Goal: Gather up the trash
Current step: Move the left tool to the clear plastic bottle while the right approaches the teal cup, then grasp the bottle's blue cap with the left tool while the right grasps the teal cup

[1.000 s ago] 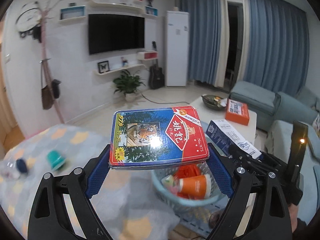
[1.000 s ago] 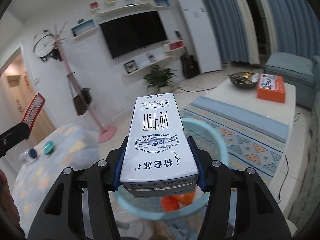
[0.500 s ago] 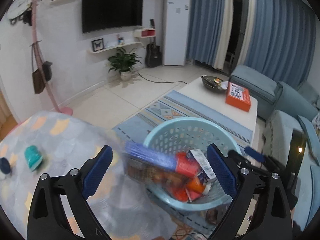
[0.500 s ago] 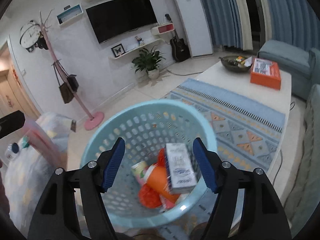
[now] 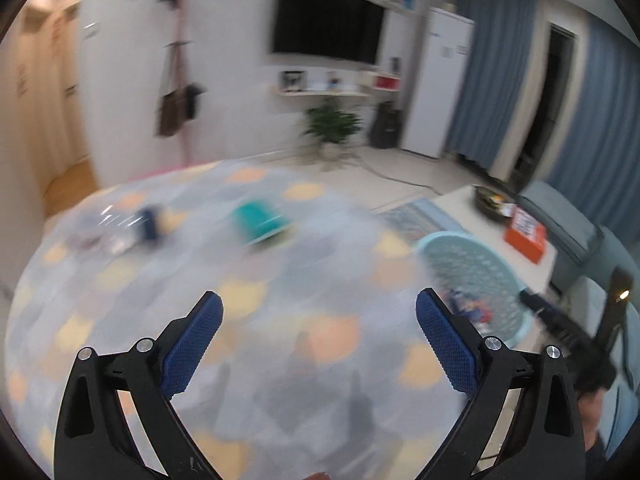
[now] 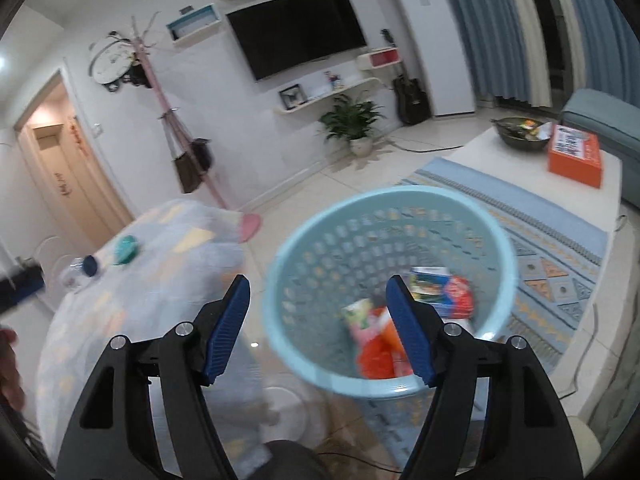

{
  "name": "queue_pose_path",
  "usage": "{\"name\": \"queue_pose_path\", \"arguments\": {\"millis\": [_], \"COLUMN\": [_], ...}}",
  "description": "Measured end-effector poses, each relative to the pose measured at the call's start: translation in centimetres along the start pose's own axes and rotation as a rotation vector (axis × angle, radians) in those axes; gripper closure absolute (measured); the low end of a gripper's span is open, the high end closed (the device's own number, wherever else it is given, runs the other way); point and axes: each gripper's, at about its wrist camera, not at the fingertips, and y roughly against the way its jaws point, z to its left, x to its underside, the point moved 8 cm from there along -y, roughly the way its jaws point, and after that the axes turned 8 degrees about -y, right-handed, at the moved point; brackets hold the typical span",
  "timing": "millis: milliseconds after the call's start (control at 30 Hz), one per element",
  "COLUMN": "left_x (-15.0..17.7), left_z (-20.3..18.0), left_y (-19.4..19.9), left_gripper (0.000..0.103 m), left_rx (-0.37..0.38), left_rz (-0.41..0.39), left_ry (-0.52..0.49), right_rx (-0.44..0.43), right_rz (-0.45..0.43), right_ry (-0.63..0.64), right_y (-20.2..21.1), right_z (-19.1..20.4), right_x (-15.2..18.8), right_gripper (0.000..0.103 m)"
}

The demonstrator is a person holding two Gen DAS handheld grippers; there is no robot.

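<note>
A light blue plastic basket (image 6: 492, 236) stands on the floor beside the round table and holds several pieces of trash, among them the tiger card box (image 6: 438, 290) and an orange wrapper (image 6: 376, 358). It also shows blurred in the left wrist view (image 5: 472, 264). My right gripper (image 6: 318, 320) is open and empty above the basket's near rim. My left gripper (image 5: 318, 340) is open and empty over the table (image 5: 280, 380). On the table lie a teal cup (image 5: 260, 222) and a clear bottle with a dark blue cap (image 5: 148, 224), also seen in the right wrist view (image 6: 90, 266).
A white coffee table (image 6: 520, 168) with an orange box (image 6: 574, 156) and a dark bowl (image 6: 520, 132) stands to the right on a patterned rug (image 6: 560, 248). A pink coat stand (image 6: 192, 152) is behind the round table. A sofa (image 5: 576, 232) lies at the far right.
Both grippers opened and dropped the card box and the milk carton into the basket. The left gripper then swung left over the table; the right gripper drew back a little.
</note>
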Motion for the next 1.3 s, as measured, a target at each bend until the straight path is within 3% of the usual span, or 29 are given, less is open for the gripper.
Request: {"name": "queue_pose_path", "arguments": {"millis": [233, 500, 633, 733, 867, 933, 1033, 1133, 1167, 1200, 1233, 1300], "left_x": [4.5, 3.7, 2.9, 0.9, -2.5, -4.1, -6.5, -6.3, -5.8, -5.3, -4.5, -2.4], "left_z": [9.9, 16.8, 18.4, 18.8, 18.5, 18.6, 19.9, 21.6, 22.1, 22.3, 22.4, 22.7], "left_y": [2.9, 3.8, 2.5, 0.6, -3.0, -4.7, -7.3, -11.1, -11.7, -11.9, -12.1, -12.2], "left_gripper": [0.009, 0.009, 0.009, 0.009, 0.009, 0.009, 0.009, 0.008, 0.007, 0.007, 0.007, 0.007], "left_rx": [-0.176, -0.267, -0.268, -0.229, -0.239, -0.301, -0.458, -0.613, -0.724, -0.771, -0.783, -0.71], "left_rz": [0.055, 0.04, 0.041, 0.033, 0.035, 0.03, 0.022, 0.16, 0.223, 0.266, 0.294, 0.343], "left_ry": [0.121, 0.182, 0.188, 0.254, 0.351, 0.37, 0.39, 0.374, 0.325, 0.297, 0.281, 0.336], "right_rx": [-0.127, -0.227, -0.286, -0.297, -0.308, -0.321, -0.329, -0.328, -0.329, -0.328, -0.326, -0.329], "right_rz": [0.043, 0.062, 0.086, 0.097, 0.125, 0.138, 0.157, 0.18, 0.185, 0.188, 0.189, 0.185], "right_ry": [0.141, 0.28, 0.289, 0.311, 0.32, 0.317, 0.32, 0.295, 0.283, 0.272, 0.261, 0.249], "right_y": [0.4, 0.1, -1.1, -2.7, -5.2, -6.0, -7.0, -7.7, -7.8, -7.9, -7.9, -7.8], "right_z": [8.5, 17.2, 20.1, 21.6, 23.5, 24.1, 24.5, 24.0, 23.7, 23.4, 23.0, 22.5], "right_x": [1.3, 1.7, 1.7, 1.6, 1.9, 2.3, 2.9, 3.1, 3.1, 3.1, 3.0, 2.8], "right_gripper": [0.032, 0.026, 0.024, 0.023, 0.023, 0.023, 0.023, 0.023, 0.023, 0.023, 0.023, 0.023]}}
